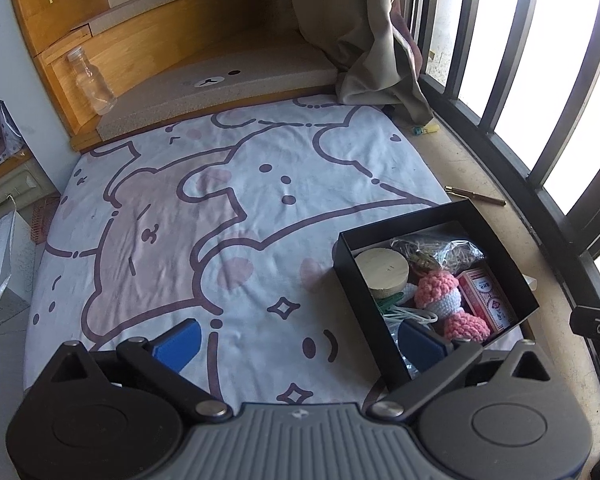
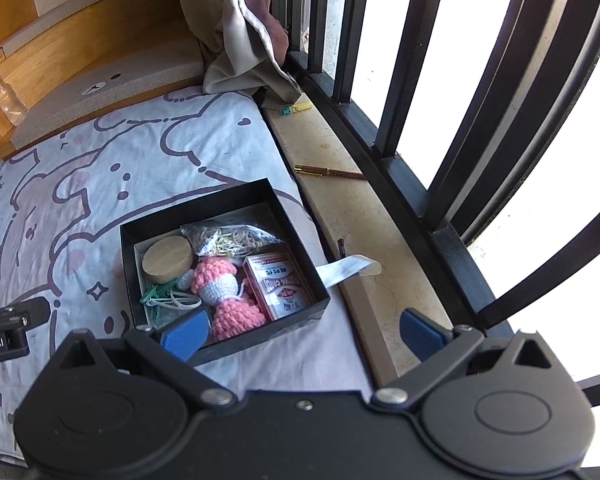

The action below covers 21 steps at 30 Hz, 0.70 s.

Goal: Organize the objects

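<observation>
A black open box [image 1: 354,276] [image 2: 129,248] sits on the cartoon bedsheet [image 1: 228,216] [image 2: 80,184] near the window ledge. Inside lie a round wooden lid [image 1: 382,270] [image 2: 167,258], a pink and white crochet toy [image 1: 440,294] [image 2: 224,288], a red card pack [image 1: 486,298] [image 2: 280,284], a bag of rubber bands [image 1: 440,254] [image 2: 232,236] and green clips [image 2: 156,294]. My left gripper [image 1: 300,342] is open and empty, its right finger over the box's near corner. My right gripper [image 2: 302,332] is open and empty, above the box's near edge.
A pen [image 1: 476,196] [image 2: 328,172] and a small yellow and green item [image 1: 426,130] [image 2: 296,109] lie on the stone ledge [image 2: 360,216] by the black window bars [image 2: 404,64]. A white paper strip [image 2: 348,266] lies beside the box. A clear bottle [image 1: 92,82] [image 2: 6,98] stands on the wooden step. A curtain [image 1: 364,40] hangs at the back.
</observation>
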Tool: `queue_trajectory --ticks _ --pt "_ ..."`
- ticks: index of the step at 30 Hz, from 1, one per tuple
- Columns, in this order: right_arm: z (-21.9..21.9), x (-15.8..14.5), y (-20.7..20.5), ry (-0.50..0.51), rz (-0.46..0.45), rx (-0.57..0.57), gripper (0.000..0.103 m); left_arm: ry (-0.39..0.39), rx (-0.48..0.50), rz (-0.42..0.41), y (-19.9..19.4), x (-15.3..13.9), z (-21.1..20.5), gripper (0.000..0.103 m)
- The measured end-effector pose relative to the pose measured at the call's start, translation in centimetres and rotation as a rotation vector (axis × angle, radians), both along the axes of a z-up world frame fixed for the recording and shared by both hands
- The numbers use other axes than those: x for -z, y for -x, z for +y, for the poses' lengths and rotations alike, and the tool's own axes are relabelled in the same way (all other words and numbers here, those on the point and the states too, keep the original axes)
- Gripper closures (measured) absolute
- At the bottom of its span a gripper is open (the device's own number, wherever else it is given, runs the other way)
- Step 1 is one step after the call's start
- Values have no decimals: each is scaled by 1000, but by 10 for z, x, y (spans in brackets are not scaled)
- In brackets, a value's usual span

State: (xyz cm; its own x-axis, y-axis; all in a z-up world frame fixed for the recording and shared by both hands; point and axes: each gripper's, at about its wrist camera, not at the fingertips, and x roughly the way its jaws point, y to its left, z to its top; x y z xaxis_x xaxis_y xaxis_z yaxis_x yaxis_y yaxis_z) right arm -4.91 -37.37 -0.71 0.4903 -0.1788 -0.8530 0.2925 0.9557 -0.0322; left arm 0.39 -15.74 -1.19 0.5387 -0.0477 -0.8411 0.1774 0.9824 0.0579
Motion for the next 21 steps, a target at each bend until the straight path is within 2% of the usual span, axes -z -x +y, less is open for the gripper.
queue_trajectory --ticks 21 --pt "3 3 -2 1 16 -13 0 -19 -4 -6 -2 0 0 0"
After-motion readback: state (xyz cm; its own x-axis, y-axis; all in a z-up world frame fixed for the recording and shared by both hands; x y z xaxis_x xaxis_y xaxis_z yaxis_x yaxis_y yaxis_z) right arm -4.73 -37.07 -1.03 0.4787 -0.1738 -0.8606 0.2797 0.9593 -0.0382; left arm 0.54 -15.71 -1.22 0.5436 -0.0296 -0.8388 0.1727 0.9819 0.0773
